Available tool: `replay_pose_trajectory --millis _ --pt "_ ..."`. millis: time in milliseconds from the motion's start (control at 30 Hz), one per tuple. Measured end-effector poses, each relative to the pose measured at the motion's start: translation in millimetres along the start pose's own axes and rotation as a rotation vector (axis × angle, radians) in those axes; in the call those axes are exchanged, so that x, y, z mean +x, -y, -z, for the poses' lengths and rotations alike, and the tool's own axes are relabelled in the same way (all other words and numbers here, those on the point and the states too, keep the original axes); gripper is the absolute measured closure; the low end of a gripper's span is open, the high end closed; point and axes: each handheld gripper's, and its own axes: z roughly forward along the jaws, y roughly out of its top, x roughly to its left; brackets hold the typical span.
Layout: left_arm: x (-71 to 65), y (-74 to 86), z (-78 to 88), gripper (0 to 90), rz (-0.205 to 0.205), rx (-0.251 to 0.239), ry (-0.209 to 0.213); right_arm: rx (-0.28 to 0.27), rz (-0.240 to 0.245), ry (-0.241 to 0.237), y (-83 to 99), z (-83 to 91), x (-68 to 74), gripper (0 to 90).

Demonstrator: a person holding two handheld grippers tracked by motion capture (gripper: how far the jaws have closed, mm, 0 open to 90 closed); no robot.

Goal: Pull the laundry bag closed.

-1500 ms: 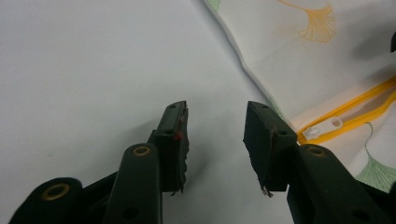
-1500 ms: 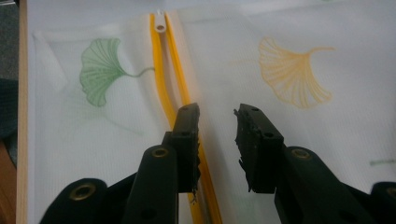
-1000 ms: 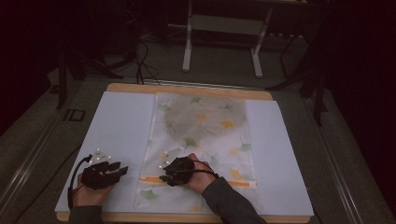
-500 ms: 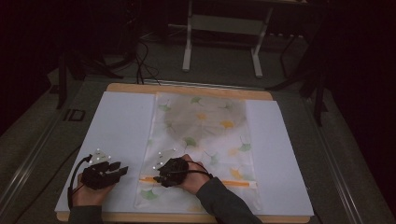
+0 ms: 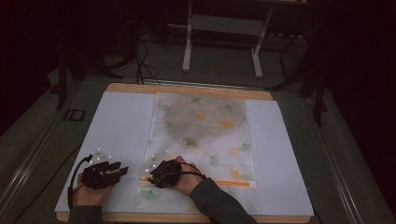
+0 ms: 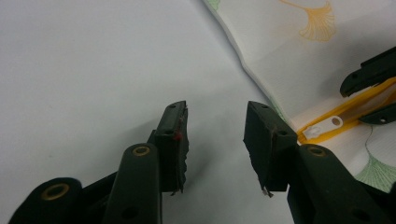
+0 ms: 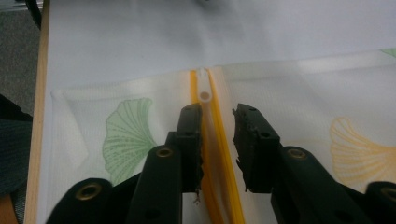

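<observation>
The right tool (image 7: pixel 218 116) had been closing, its jaws astride the zipper (image 7: pixel 215 154) of the bag (image 5: pixel 201 140), not yet pinching. It should catch the white pull (image 7: pixel 204 88) squarely. Beside the bag, the left tool (image 6: pixel 215 135) stood spread, empty. The bag's contents were unclear.

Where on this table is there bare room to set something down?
Two free strips of white sheet flank the leaf-print pouch: the left one beyond the left gripper, the right one bare along its length. It is crowded at the near edge, where the right gripper straddles the yellow zipper.
</observation>
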Motion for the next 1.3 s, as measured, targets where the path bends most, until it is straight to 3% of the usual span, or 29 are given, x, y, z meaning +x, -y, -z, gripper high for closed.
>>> replay_pose_trajectory --millis 500,1133,1300 --pt "0.5 0.3 0.5 59.3 0.001 -0.001 0.003 0.02 0.021 -0.026 -12.2 -14.1 2.3 75.0" --pt "0.0 0.3 -0.3 59.1 0.002 0.001 0.005 -0.004 -0.029 -0.066 -13.7 -25.2 -4.2 80.6" --pt "-0.5 0.3 -0.6 58.9 0.001 0.005 0.008 0.006 -0.011 -0.07 -14.8 -25.0 -3.9 83.0"
